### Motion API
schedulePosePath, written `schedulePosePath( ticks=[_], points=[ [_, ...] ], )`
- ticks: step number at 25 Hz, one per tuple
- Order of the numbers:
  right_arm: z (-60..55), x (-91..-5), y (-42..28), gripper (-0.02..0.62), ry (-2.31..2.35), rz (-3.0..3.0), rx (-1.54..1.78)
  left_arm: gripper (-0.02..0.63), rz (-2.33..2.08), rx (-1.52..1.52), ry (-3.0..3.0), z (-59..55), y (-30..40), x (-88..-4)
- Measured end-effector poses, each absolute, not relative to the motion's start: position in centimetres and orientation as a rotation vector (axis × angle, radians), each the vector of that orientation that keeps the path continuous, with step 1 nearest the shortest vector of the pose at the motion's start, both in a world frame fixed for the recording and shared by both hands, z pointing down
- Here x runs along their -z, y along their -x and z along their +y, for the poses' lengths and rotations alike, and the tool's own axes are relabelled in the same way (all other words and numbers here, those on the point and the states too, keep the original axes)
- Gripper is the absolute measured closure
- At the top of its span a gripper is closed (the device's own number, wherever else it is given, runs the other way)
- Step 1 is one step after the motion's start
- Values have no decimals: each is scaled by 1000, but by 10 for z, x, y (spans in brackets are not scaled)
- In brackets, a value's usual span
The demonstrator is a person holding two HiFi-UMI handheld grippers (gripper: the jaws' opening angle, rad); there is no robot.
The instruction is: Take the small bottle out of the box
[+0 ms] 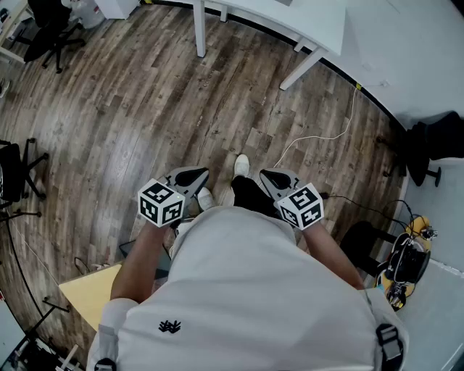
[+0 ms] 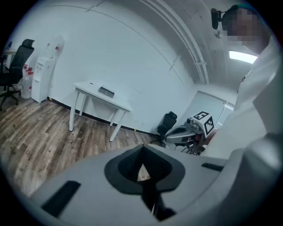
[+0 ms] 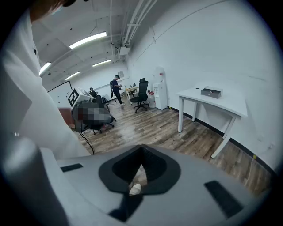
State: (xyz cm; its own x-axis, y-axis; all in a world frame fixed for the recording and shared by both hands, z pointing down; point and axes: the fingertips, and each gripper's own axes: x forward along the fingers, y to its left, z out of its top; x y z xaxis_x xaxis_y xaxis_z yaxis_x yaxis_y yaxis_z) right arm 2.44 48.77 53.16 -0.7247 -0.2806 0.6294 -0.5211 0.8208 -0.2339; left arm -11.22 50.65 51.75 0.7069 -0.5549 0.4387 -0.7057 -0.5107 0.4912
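No small bottle shows in any view. A low grey box lies on a white table by the wall, far from me; the same box appears in the left gripper view. The table stands at the top of the head view. I stand on the wooden floor with both grippers held close to my body. My left gripper is shut with nothing in it, its jaws meeting in the left gripper view. My right gripper is likewise shut and empty.
Office chairs stand at the left and right. A white cable runs over the floor. A yellow board lies behind my left side. A water dispenser and people are at the far end.
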Motion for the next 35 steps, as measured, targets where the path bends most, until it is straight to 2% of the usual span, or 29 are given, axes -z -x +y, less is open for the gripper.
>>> schedulePosePath(
  ticks=[12, 24, 27, 35],
  points=[
    [367, -537, -48, 591, -582, -2482, -592, 600, -962, -417, -2289, 380, 63, -501],
    [303, -567, -84, 584, -543, -2484, -730, 600, -1041, -614, -2305, 278, 32, -506],
    [284, -567, -82, 540, -559, -2485, -746, 598, -1036, -604, -2296, 258, 33, -507],
    [209, -558, -76, 575, -698, -2474, -746, 592, -978, -510, -2308, 173, 45, -518]
  ],
)
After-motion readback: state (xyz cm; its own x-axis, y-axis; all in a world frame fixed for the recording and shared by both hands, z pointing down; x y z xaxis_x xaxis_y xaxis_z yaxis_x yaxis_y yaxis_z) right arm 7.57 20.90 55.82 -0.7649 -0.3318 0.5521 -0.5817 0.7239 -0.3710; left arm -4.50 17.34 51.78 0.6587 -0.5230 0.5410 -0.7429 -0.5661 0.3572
